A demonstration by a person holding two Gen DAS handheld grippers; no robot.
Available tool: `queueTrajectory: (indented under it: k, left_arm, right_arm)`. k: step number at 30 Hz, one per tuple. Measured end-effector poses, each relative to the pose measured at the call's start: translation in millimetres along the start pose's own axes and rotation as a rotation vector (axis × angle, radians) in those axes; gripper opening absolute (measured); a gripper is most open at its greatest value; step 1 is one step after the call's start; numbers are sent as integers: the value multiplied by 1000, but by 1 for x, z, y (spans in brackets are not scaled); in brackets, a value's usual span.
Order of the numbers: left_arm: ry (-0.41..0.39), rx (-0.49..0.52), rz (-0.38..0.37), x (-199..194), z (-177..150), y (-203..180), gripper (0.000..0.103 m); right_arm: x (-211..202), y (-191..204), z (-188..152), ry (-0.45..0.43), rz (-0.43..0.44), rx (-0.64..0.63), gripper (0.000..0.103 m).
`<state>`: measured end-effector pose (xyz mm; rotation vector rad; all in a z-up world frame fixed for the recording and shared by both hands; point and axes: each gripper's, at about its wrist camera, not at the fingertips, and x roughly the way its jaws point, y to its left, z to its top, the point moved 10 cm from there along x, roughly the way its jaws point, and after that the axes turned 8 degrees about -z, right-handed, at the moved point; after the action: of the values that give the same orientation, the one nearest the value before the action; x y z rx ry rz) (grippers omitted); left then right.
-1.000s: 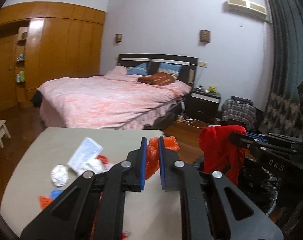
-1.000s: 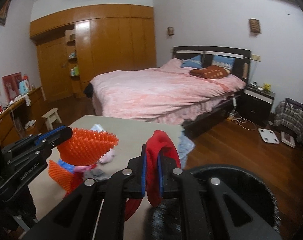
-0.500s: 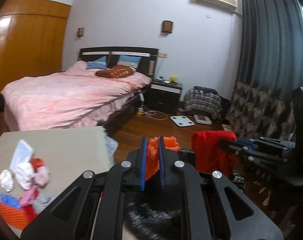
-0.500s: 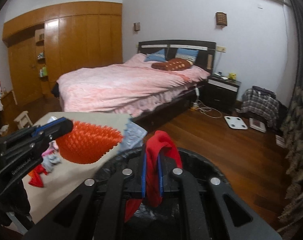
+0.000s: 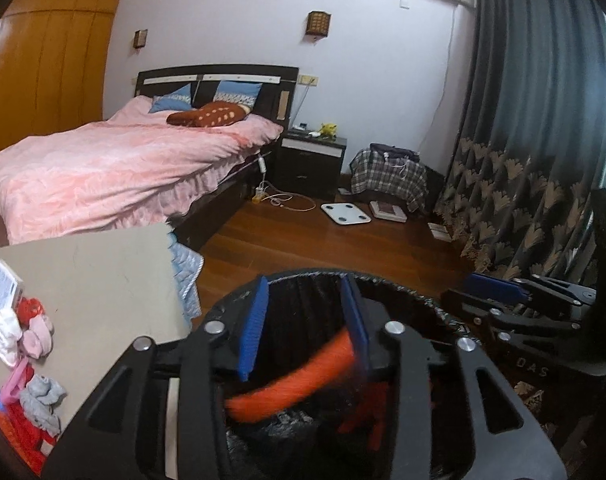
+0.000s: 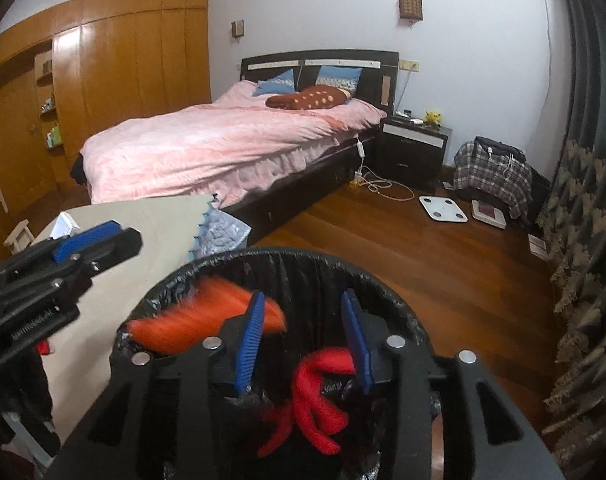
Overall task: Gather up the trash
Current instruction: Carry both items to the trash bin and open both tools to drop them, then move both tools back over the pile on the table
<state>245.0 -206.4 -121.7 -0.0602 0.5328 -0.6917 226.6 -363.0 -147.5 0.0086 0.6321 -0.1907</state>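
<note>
You have two grippers over one black-lined trash bin [image 6: 387, 280]: your left gripper [image 5: 305, 326] and your right gripper [image 6: 301, 340] both stand with their blue pads spread apart, holding nothing. Two pieces of trash are inside the bin: an orange spiky foam net [image 6: 207, 322], blurred, at the bin's left side, and a red crumpled piece [image 6: 317, 396] lower down near the bin's middle, just under your right gripper's pads.

Left of the bin stands a beige table [image 5: 99, 276], and on its far-left edge lies a small heap of more scraps [image 5: 27, 344], white, pink, grey and red; the pieces overlap, so you cannot count them exactly. Beyond the bin you see a dark wooden floor [image 6: 435, 264], one bed with a pink cover [image 6: 223, 148], one black nightstand [image 6: 413, 150], a white scale [image 6: 443, 208] and a patterned curtain [image 5: 539, 120] to the bin's right.
</note>
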Motion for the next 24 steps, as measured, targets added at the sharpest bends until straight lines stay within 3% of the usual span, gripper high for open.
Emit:
queueTrajectory:
  k: [3,8,11,16,24]
  left_arm:
    - [-4,0,31,-5,0,11,50]
    - [-38,-2,111,-32,4,35,72]
    - [-53,-17,172,-54,6,56,83]
    - [-67,-19,283,-92,1,91,90]
    - [-48,-40,446,-155,-22,154,90]
  right_arm:
    - [0,0,-4,10,-4,12,51]
    - [-6,7,2,-14,-11,42,83]
    - [-10,18,9,-43,8,57,92]
    - [-19,58,19,-94,47,13,97]
    - [-20,154,18,-107,180,-56,97]
